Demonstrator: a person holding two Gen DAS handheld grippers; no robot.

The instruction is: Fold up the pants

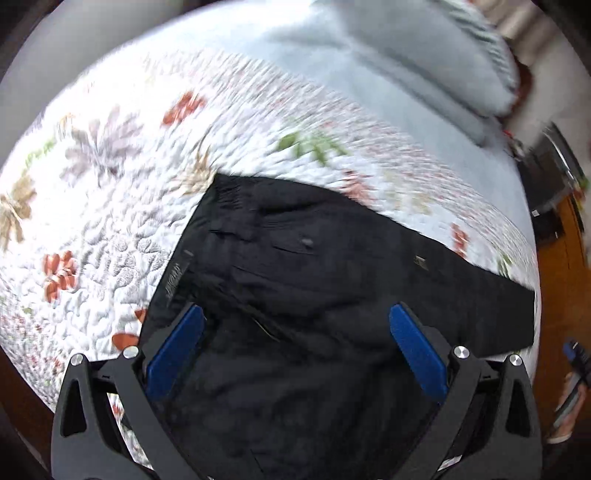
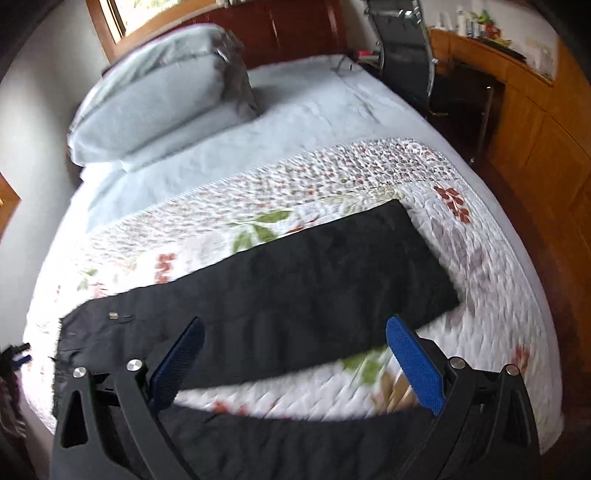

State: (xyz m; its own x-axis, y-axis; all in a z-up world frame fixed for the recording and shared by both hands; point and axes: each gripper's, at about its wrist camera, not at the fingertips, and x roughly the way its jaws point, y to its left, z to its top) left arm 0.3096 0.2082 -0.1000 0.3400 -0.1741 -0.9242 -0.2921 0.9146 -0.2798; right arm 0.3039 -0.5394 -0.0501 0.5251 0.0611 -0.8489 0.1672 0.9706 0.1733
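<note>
Black pants (image 1: 295,280) lie flat on a floral quilt (image 1: 110,229). In the left wrist view the waistband end is at the left and one leg runs out to the right. My left gripper (image 1: 295,321) is open and empty, hovering over the seat area. In the right wrist view the pants (image 2: 295,288) stretch from the waist at lower left to the leg hem at upper right. A second dark strip of cloth (image 2: 295,435) crosses the bottom below the quilt (image 2: 480,295). My right gripper (image 2: 295,332) is open and empty above the leg's near edge.
A pale blue pillow (image 2: 159,99) and sheet (image 2: 295,110) lie at the head of the bed. A wooden headboard (image 2: 295,33), a dark chair (image 2: 402,44) and a wooden cabinet (image 2: 535,122) stand to the right. The other gripper shows at the right edge (image 1: 574,358).
</note>
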